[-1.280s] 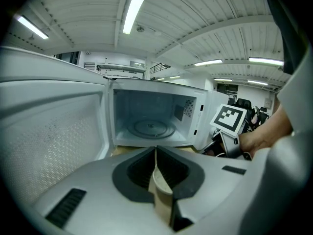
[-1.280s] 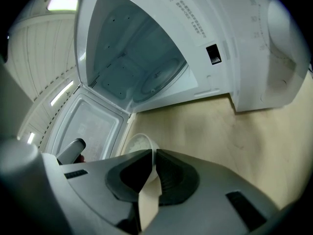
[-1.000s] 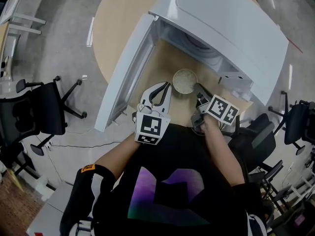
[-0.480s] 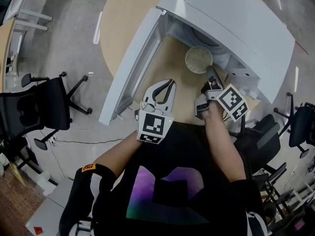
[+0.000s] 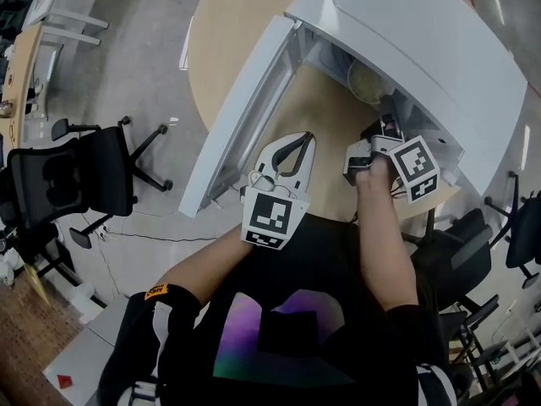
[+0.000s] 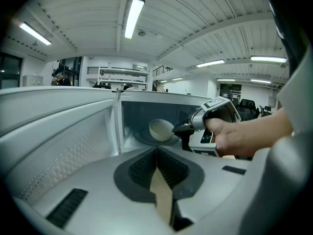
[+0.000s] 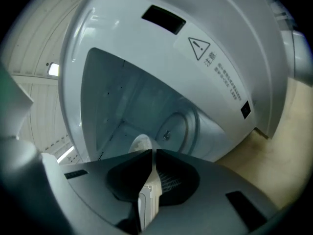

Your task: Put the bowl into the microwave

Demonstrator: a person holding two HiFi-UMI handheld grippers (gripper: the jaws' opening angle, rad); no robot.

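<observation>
Right claw [image 5: 386, 127] is clamping the near rim of the bowl [image 5: 369, 81], with the rim wall sitting between its jaws. The bowl is hanging just inside the microwave [image 5: 423, 32] mouth, above the turntable [image 7: 177, 126], tilting a little, and I can't tell if it's touching down. Left claw [image 5: 292, 146] is hovering in front of the microwave, beside its open door [image 5: 241, 121], jaws together on nothing. The tabletop [image 5: 224, 32] is carrying the microwave. The bowl is looking small, pale and rigid, probably ceramic or hard plastic, so fairly light but smooth-walled. I'm judging that a one-sided rim pinch is letting it pivot or slip, and a knock on the microwave frame is risking a chip. The rim is looking like the only real hold, wall deep between the jaws as now, with the base going flat onto the microwave floor before any opening
</observation>
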